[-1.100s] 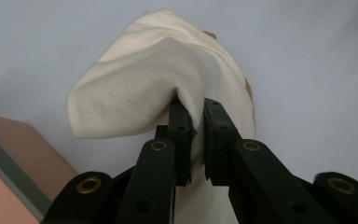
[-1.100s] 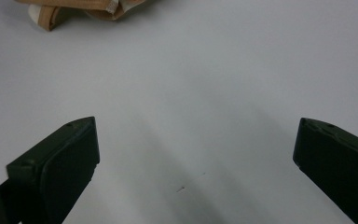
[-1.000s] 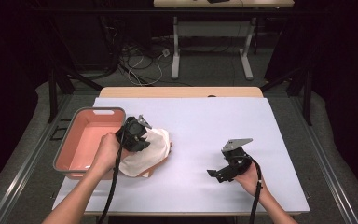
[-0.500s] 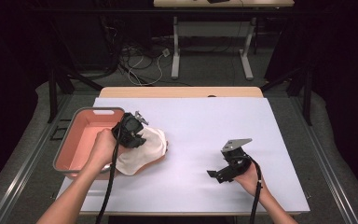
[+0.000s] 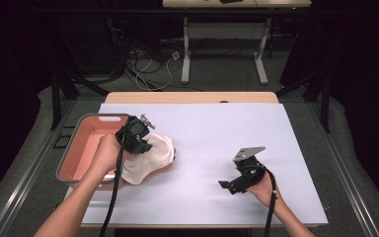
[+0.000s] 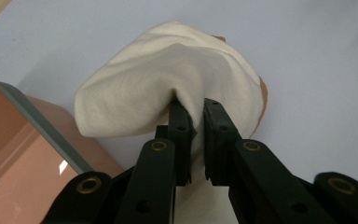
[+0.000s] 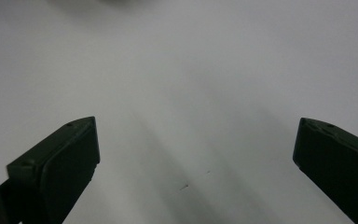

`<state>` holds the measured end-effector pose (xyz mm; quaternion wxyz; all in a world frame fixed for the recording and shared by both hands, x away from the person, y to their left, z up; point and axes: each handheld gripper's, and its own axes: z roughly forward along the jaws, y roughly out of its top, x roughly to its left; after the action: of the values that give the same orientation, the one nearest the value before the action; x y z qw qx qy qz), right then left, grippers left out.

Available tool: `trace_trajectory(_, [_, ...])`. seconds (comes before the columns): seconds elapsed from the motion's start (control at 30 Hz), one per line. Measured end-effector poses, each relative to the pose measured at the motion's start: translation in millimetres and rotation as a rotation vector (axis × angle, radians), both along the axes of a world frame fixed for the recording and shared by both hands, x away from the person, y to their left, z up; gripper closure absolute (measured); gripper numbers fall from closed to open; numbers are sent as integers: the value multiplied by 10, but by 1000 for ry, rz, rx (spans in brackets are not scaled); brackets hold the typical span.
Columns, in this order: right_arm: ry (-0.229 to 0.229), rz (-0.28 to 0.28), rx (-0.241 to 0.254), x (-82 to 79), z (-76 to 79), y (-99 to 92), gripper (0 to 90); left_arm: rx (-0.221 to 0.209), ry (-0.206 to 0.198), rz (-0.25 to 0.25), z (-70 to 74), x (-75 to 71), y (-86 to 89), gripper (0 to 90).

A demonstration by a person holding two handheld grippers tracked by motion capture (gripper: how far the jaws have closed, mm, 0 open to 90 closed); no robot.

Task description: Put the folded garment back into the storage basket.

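Salmon-pink bin (image 5: 86,148) sits at the left edge of the white tabletop (image 5: 217,133). Just right of the bin, left gripper (image 6: 196,116), jaws clamped on a fold of cream cloth (image 6: 168,79); the cloth overlaps the bin's near right corner. Well right of the bin, right gripper (image 5: 225,186) rests low over bare tabletop, jaws wide apart, nothing between.

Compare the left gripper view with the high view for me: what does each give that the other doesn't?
Left gripper view alone: the left gripper's jaws shut on a pinched fold of the cream cloth.

High view alone: the right gripper resting low on the white table, apart from the cloth, plus both of the person's forearms.

Both: the cloth bunched beside the pink bin, its grey rim close to the gripped fold.
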<state>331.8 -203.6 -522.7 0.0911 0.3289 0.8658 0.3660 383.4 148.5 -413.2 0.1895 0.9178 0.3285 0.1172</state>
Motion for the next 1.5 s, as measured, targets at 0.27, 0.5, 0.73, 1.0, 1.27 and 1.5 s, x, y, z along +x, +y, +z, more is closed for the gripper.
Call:
trace_trajectory(0.27, [-3, -3, 7, 6, 1, -12, 3, -8, -6, 15, 91, 22, 35, 825])
trace_trajectory(0.5, [-1, 1, 3, 5, 6, -11, 3, -5, -6, 19, 173, 30, 75, 824])
trace_trajectory(0.73, [-4, 0, 3, 3, 9, -13, 3, -19, -20, 26, 270, 44, 101, 825])
trace_trajectory(1.0, [-1, 0, 1, -2, 11, -9, 3, -25, -15, 42, 309, 88, 159, 825])
trace_trajectory(1.27, [-1, -1, 2, -8, 13, -6, 3, -31, -19, 50, 368, 106, 198, 825])
trace_trajectory(1.5, [6, 5, -3, -4, 0, 1, 3, -24, -22, 65, 413, 121, 253, 825])
